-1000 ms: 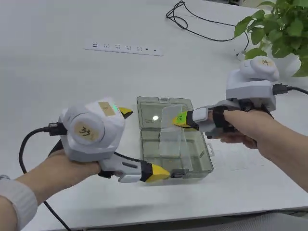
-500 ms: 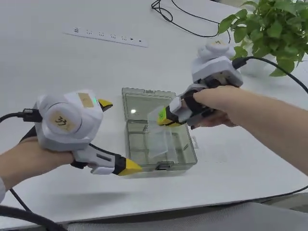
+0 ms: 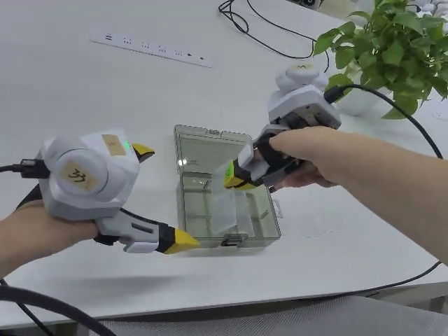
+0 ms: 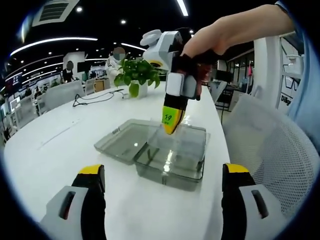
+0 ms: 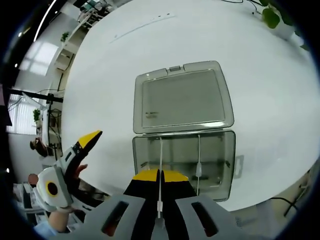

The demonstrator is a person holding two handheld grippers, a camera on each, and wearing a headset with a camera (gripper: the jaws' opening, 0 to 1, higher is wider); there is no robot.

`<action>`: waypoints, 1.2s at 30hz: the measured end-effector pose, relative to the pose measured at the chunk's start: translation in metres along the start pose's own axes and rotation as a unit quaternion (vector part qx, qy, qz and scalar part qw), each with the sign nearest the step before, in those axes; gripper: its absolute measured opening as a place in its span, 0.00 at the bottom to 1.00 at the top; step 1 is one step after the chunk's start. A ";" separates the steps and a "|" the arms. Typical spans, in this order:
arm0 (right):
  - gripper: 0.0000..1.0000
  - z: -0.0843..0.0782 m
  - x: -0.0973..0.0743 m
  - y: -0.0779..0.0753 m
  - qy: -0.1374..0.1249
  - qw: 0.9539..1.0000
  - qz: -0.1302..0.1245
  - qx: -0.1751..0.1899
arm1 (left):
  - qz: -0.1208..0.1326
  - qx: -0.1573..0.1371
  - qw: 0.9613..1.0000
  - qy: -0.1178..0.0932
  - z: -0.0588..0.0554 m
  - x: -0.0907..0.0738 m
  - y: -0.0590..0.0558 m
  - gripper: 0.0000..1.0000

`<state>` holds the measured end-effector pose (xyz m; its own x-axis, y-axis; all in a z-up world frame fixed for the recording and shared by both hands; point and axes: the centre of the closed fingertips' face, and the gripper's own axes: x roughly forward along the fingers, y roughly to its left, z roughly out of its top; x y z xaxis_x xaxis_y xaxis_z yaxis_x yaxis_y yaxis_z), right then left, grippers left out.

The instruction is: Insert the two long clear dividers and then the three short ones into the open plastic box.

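Insertion: thin clear plastic divider (image 3: 225,208) over grey-tinted plastic box (image 3: 210,145).
Right gripper (image 3: 236,180) jaws clamp divider edge-on ahead of them, aligned for slots; left gripper (image 4: 163,169) jaws apart, box ahead between them, likely bracing.

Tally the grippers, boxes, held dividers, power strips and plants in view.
Grippers: 2, left gripper and right gripper
Plastic box: 1
Clear divider held in the right gripper: 1
Power strip: 1
Potted plant: 1
Total: 6
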<state>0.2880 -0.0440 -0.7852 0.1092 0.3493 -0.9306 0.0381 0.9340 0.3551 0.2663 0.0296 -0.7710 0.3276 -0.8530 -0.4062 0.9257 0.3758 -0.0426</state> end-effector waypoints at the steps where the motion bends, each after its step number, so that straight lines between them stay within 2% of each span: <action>1: 0.01 0.000 0.000 -0.001 0.000 1.000 -0.003 -0.002 | 0.000 -0.001 1.000 -0.001 0.000 0.000 0.000 1.00; 6: 0.01 -0.002 0.001 -0.006 0.003 1.000 -0.013 0.000 | 0.000 -0.005 1.000 -0.003 -0.001 0.000 0.000 0.99; 12: 0.01 0.002 0.004 -0.011 0.005 1.000 -0.024 -0.015 | 0.002 -0.014 1.000 -0.005 -0.003 0.000 0.002 0.98; 19: 0.01 0.002 0.007 -0.009 0.008 0.999 -0.029 -0.026 | 0.004 -0.025 1.000 -0.008 -0.005 0.000 0.005 0.97; 22: 0.01 -0.003 0.008 -0.007 0.008 0.999 -0.031 -0.033 | 0.007 -0.029 0.999 -0.010 -0.005 0.000 0.006 0.97; 36: 0.01 0.000 0.015 -0.006 0.013 0.998 -0.037 -0.049 | 0.011 -0.041 0.999 -0.012 -0.010 -0.002 0.009 0.96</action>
<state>0.2893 -0.0442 -0.8012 0.0832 0.2793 -0.9566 -0.0514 0.9599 0.2757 0.2722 0.0386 -0.7791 0.3531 -0.8521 -0.3862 0.8997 0.4226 -0.1097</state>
